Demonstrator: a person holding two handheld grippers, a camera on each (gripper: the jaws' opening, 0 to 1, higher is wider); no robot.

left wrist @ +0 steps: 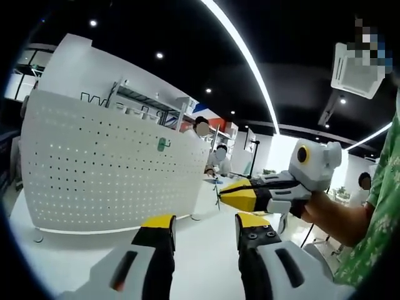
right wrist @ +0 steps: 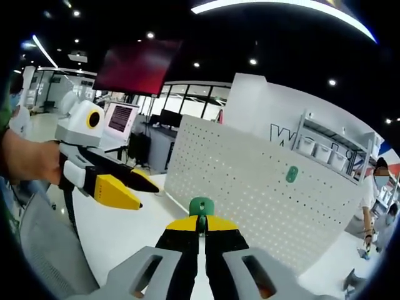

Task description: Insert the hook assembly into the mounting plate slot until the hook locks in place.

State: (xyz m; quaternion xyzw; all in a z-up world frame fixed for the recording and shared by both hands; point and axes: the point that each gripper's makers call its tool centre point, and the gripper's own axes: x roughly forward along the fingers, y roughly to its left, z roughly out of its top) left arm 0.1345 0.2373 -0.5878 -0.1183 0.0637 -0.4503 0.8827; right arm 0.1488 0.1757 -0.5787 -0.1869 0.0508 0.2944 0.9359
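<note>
Overhead, dark ceiling with light strips; below, white table, pegboard.

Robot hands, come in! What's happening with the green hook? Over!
Right gripper shut on small green plastic hook. Left gripper open, empty. White perforated pegboard panel upright ahead, green mounting plate on it, hook not yet inserted. Nothing blocking.

White dotted pegboard; green hook; yellow-black tongs.
</note>
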